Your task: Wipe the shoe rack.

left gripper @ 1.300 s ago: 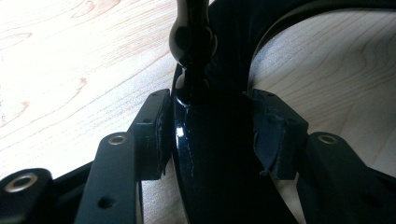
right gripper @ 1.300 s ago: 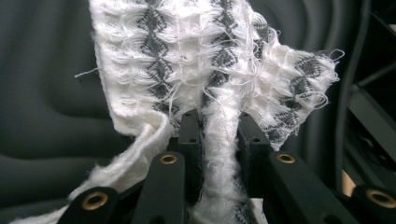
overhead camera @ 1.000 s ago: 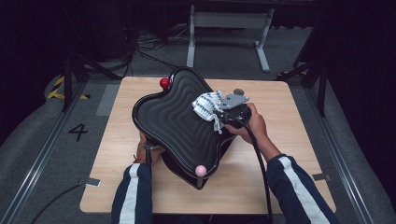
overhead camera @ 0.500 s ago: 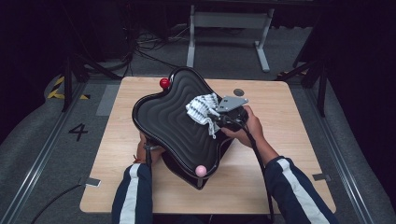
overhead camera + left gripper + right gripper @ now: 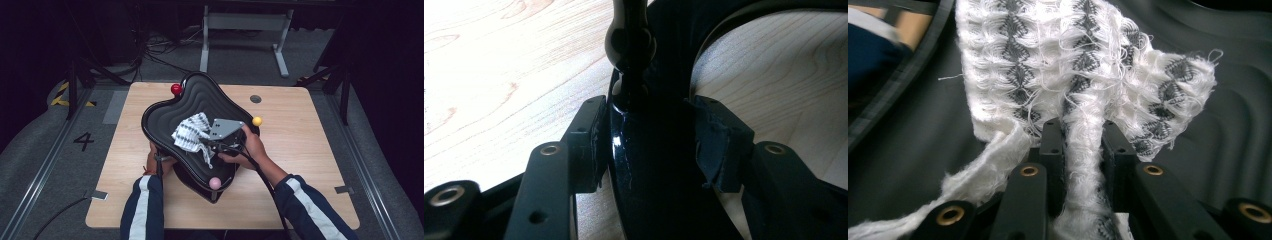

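Your right hand (image 5: 245, 147) sits over the black wavy tray (image 5: 165, 115), a little toward 4 o'clock of its middle, forearm coming up from the lower right in a dark sleeve with a white stripe. The right gripper (image 5: 202, 145) points toward 9 o'clock, and its jaws are clenched on a fold of the white and grey knitted cloth (image 5: 190, 132); in the right gripper view the cloth (image 5: 1083, 65) fans out ahead of the right gripper (image 5: 1083, 140) across the tray's ridged floor.

Your left hand (image 5: 152, 162) is tucked at the tray's 7 o'clock edge. In the left gripper view the left gripper (image 5: 649, 135) is grasping the tray's glossy black rim (image 5: 644, 165), a pad pressed on either side.

Count one tray, one cloth, and three balls on its edge: a red ball (image 5: 176, 89) at 11 o'clock, a yellow ball (image 5: 257, 121) at 3 o'clock, a pink ball (image 5: 215, 183) at 6 o'clock.

All of it rests on a light wooden table (image 5: 310, 165). Around the table is grey floor, a "4" marked at 9 o'clock, with cables and a metal stand's legs at 12 o'clock in a dark room.
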`<state>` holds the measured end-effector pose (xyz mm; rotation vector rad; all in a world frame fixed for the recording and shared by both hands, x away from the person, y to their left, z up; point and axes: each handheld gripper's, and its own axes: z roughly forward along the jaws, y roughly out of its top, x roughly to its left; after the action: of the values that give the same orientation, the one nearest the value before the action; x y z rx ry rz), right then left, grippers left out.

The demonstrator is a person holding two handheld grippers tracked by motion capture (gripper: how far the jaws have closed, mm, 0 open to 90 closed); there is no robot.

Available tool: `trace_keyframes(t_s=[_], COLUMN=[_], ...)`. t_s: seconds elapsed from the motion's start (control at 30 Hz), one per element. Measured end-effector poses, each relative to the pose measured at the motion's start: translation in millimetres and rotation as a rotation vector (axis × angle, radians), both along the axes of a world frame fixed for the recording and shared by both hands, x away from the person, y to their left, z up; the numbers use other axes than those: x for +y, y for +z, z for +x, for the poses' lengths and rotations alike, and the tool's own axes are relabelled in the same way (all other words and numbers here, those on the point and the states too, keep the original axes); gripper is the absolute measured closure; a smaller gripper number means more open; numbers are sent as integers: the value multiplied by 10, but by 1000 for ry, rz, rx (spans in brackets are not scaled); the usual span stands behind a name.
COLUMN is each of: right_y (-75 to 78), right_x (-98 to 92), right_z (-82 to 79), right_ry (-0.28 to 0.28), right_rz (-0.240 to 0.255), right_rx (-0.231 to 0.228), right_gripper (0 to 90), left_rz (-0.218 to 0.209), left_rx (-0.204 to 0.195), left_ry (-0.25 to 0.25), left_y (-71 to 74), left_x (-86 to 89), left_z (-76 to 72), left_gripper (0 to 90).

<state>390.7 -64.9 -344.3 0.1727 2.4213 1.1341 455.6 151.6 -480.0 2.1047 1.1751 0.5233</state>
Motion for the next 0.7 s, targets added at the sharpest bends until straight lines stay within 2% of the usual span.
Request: trace_keyframes(t_s=[0.03,0.13,0.2,0.27,0.37,0.43,0.5,0.53,0.6,0.67,0.7], right_y=[2,9,15,13,9,4,-6,-6,-13,-28,-28], right_x=[26,86,109,93,33,-27,-79,-79,-168,-300,-300], right_z=[-34,-93,-107,-75,8,83,150,150,256,398,398], right_ry=[5,42,45,40,-2,-19,-70,-70,-114,-185,-185], right_rz=[-2,1,-16,-2,-1,21,-5,-5,8,-1,-1], right_rx=[-13,5,-25,-25,-30,-7,-41,-41,-30,-27,-27], right_gripper=[759,757,761,765,766,767,767,767,767,767,767], left_rz=[-1,0,0,-1,0,-1,0,0,0,0,0], left_rx=[0,0,1,1,0,1,1,1,0,-1,-1], left_ry=[0,1,1,2,2,2,1,1,2,3,3], left_y=[0,0,0,0,0,0,1,1,1,0,0], left_x=[0,0,0,0,1,1,1,1,0,0,0], left_z=[0,0,-1,-2,-2,-2,-2,-2,-3,-3,-3], left_gripper=[505,504,505,505,505,505,505,505,505,505,505])
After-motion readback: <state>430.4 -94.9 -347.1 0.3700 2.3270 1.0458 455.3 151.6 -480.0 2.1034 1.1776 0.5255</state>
